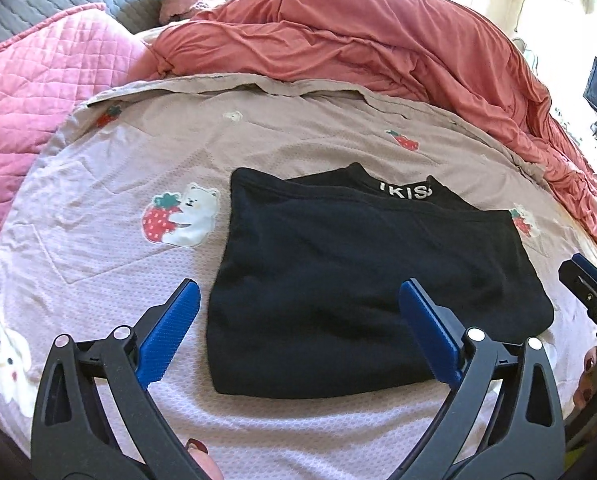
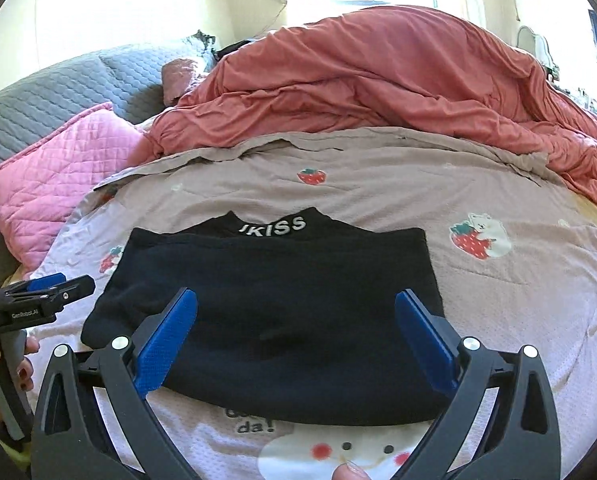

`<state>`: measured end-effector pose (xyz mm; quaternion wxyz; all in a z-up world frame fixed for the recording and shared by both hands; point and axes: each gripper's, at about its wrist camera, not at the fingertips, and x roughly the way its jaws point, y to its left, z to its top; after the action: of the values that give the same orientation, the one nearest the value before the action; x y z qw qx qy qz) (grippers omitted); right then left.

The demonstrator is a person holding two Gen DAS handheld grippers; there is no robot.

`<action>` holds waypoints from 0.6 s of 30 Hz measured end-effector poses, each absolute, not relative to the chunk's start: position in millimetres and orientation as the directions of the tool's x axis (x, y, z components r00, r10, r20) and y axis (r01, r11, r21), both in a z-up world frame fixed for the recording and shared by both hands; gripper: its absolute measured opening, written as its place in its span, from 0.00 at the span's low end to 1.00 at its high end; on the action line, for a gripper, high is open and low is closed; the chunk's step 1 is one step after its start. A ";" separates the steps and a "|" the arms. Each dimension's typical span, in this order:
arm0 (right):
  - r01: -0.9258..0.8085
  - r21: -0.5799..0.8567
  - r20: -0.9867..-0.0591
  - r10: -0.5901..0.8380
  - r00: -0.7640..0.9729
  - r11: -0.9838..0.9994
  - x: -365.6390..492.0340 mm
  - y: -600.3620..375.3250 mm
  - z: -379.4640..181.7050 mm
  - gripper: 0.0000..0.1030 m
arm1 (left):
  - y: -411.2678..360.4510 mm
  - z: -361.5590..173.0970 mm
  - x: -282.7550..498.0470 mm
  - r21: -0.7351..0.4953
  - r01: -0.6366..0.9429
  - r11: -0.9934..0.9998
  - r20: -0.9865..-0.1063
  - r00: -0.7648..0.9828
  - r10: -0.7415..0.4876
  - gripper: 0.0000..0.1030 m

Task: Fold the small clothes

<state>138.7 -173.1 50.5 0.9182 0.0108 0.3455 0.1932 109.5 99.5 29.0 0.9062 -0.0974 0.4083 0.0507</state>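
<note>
Grippers, left (image 1: pixel 298 332) and right (image 2: pixel 296 336), both hang above the bed (image 1: pixel 98 240) with fingers spread and empty, since the black top (image 1: pixel 358 280) lies folded flat between them, so you may judge this fold finished.

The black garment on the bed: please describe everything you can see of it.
The black garment is dark, soft, knit-looking fabric, folded into a rough rectangle and lying flat on the strawberry-print bedcover. White letters reading "KISS" show on its collar band at the far edge. Neither open gripper touches it; only the bedcover does.
</note>
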 end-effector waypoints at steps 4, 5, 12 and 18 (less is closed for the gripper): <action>-0.377 0.145 -0.633 0.379 0.675 0.915 136.4 -157.8 51.6 0.96 | 108.2 29.9 106.0 -0.127 -0.189 0.974 -0.750 0.661 0.030 0.91; -0.389 0.142 -0.635 0.385 0.670 0.910 135.8 -152.4 51.2 0.96 | 111.2 29.1 105.1 -0.127 -0.196 0.972 -0.751 0.659 0.034 0.91; -0.451 0.115 -0.651 0.410 0.639 0.885 132.3 -122.5 46.7 0.96 | 135.6 21.2 99.6 -0.134 -0.248 0.959 -0.763 0.644 0.060 0.91; -0.513 0.071 -0.667 0.423 0.613 0.856 124.8 -91.5 39.7 0.96 | 163.7 11.7 94.5 -0.148 -0.318 0.936 -0.774 0.627 0.091 0.91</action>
<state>124.8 -91.5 39.7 0.8959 -0.0634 0.3539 0.2611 94.5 163.7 11.7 0.8916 -0.1365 0.4163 0.1146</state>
